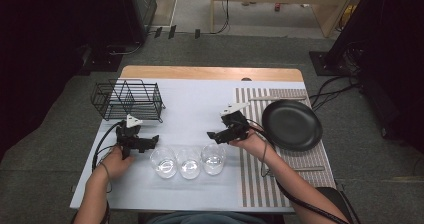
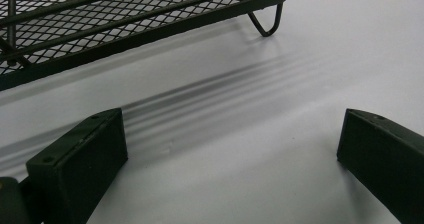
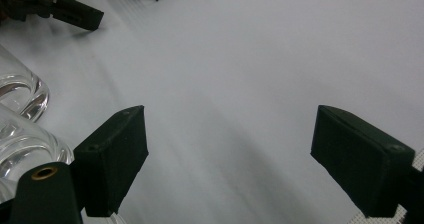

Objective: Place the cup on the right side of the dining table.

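Three clear glasses stand in a row near the table's front: left, middle, right. My left gripper hovers just left of the row with its jaws wide apart and nothing between them; in the left gripper view bare white mat lies between the jaws. My right gripper is just above the right glass, also open and empty. In the right gripper view, glass rims show at the left edge beside the left jaw.
A black wire rack stands at the back left, and its mesh base is close ahead of the left gripper. A black plate rests on a striped placemat at the right. The white mat covers the middle.
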`<action>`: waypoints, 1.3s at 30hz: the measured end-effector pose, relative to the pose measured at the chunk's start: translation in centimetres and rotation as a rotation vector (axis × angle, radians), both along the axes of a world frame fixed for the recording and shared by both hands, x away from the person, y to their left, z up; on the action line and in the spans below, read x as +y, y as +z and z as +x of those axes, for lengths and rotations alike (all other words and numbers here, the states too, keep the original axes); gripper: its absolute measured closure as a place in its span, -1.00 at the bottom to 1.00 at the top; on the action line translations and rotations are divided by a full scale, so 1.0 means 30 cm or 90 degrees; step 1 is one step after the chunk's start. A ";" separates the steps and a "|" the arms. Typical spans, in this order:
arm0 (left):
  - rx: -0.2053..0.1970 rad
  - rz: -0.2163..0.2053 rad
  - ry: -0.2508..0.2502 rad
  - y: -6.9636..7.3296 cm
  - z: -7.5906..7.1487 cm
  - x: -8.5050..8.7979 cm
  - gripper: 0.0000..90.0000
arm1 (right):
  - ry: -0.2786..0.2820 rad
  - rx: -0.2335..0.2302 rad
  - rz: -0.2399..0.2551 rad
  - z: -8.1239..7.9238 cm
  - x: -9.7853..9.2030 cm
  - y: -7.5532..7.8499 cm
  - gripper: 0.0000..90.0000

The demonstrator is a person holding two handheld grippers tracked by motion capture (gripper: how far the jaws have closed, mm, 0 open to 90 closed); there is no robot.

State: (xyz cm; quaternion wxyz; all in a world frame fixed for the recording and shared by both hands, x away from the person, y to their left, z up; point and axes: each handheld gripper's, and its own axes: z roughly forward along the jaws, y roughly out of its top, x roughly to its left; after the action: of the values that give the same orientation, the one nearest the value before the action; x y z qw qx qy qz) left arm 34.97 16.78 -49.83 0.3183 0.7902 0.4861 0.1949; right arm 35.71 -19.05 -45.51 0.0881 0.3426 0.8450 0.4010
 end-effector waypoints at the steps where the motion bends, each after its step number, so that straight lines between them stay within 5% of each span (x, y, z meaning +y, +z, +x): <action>1: 0.000 0.000 0.000 0.000 0.000 0.000 -1.00 | 0.001 0.001 0.001 -0.001 0.001 0.002 -0.67; 19: 0.000 -0.001 0.001 0.000 0.000 0.000 -1.00 | 0.022 -0.002 0.022 -0.010 -0.013 0.038 -0.67; 39: 0.000 0.000 0.000 0.000 0.000 0.000 -1.00 | 0.108 -0.039 0.004 -0.048 0.001 0.077 -0.67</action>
State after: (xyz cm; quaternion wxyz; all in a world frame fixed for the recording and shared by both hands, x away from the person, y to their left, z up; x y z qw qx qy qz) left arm 34.97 16.78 -49.83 0.3183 0.7902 0.4862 0.1949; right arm 34.27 -19.02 -43.21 0.0786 0.2572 0.8667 0.4200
